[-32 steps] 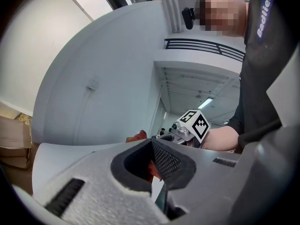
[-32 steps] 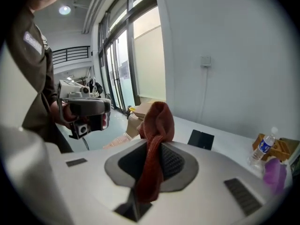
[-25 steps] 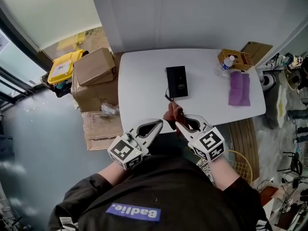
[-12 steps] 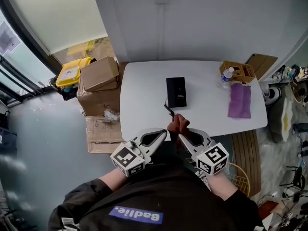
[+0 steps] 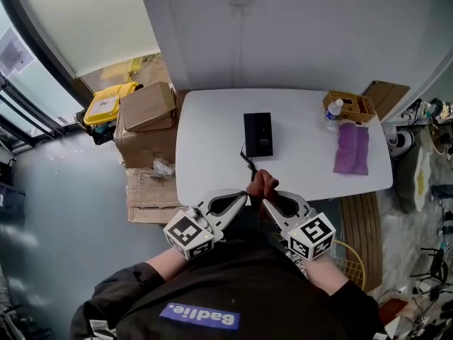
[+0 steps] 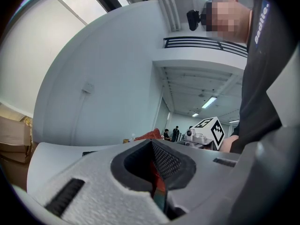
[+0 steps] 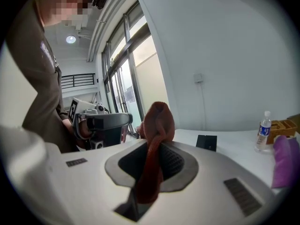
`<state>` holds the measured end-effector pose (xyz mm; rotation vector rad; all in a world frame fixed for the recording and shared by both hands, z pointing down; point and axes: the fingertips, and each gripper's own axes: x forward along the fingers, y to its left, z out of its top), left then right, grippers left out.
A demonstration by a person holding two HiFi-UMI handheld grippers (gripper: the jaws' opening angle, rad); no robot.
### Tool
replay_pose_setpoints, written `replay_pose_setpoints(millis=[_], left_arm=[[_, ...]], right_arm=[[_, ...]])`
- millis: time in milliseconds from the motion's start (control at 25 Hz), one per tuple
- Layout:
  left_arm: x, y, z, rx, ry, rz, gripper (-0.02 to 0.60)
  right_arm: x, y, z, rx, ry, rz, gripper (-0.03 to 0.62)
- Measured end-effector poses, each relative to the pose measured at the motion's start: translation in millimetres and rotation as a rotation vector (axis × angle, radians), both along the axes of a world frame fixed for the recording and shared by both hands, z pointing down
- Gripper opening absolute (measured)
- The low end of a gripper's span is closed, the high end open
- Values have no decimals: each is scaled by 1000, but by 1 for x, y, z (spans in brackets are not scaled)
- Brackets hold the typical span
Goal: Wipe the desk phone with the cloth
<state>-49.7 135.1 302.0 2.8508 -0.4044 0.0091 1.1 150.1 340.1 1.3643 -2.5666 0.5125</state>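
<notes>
Cardboard boxes (image 5: pixel 145 108) stand on the floor off the tabletop's (image 5: pixel 212 154) left edge. My left gripper (image 5: pixel 243 197) hangs at the near edge, its jaws clenched together; a thin reddish sliver shows in the seam, and I cannot tell what it is. Just right of it, my right gripper (image 5: pixel 266 198) has its jaws grasping a red-brown cloth (image 5: pixel 262 183), bunched up above the tips. Beyond them the black desk phone (image 5: pixel 258 134) lies flat mid-tabletop, apart from both grippers. Far right stand a water bottle (image 5: pixel 333 112) and a wicker basket (image 5: pixel 352 105), with a purple cloth (image 5: pixel 352 149) just nearer.
</notes>
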Motion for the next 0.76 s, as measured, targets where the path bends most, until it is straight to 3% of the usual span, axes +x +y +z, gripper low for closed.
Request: replay_pose_setpoints(millis=[760], left_arm=[[1, 10, -4, 13, 17, 31, 15]], right_arm=[[1, 12, 3, -12, 17, 7, 69]])
